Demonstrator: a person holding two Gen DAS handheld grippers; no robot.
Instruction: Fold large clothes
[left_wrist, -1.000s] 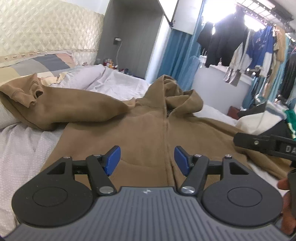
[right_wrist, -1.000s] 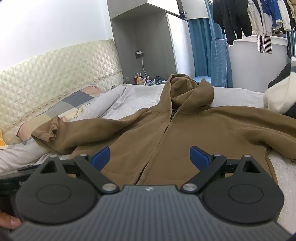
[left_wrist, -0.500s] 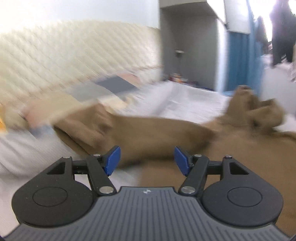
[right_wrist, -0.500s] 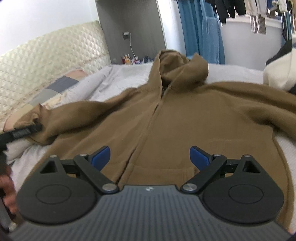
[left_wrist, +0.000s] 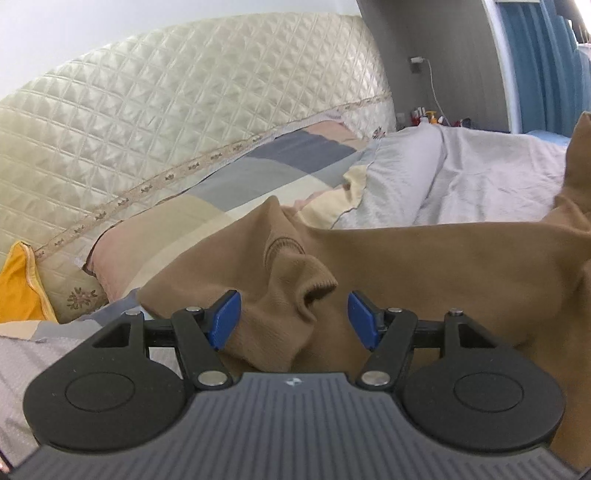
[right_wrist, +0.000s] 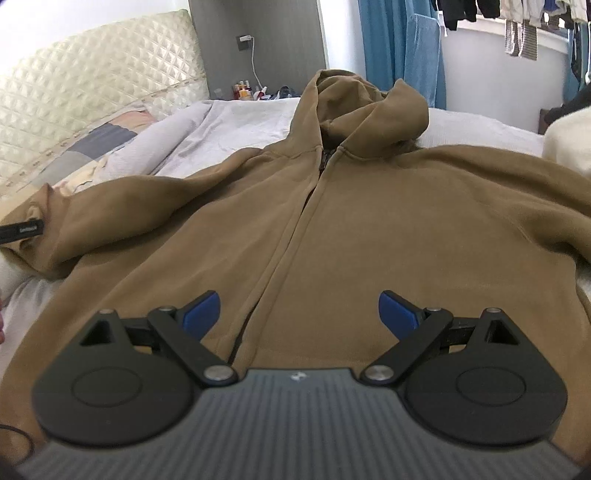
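Observation:
A brown zip hoodie (right_wrist: 332, 229) lies face up on the bed, hood at the far end, its zipper (right_wrist: 280, 254) running down the middle. Its left sleeve stretches out to the left, and the ribbed cuff (left_wrist: 295, 295) is crumpled near the pillow. My left gripper (left_wrist: 293, 319) is open, with the cuff lying between its blue pads and untouched by them. In the right wrist view one finger of that left gripper (right_wrist: 20, 232) shows at the sleeve end. My right gripper (right_wrist: 299, 312) is open over the hoodie's lower front, empty.
A quilted cream headboard (left_wrist: 177, 122) and a patchwork pillow (left_wrist: 236, 184) lie behind the sleeve, with an orange cushion (left_wrist: 18, 288) at the left. Grey bedding (left_wrist: 461, 173) covers the bed (right_wrist: 236, 125). A white garment (right_wrist: 569, 144) sits at the right. Clothes (right_wrist: 524, 22) hang by the window.
My left gripper has swung left from the hoodie's body to the left sleeve cuff, still open. My right gripper has dipped closer over the hoodie's lower front.

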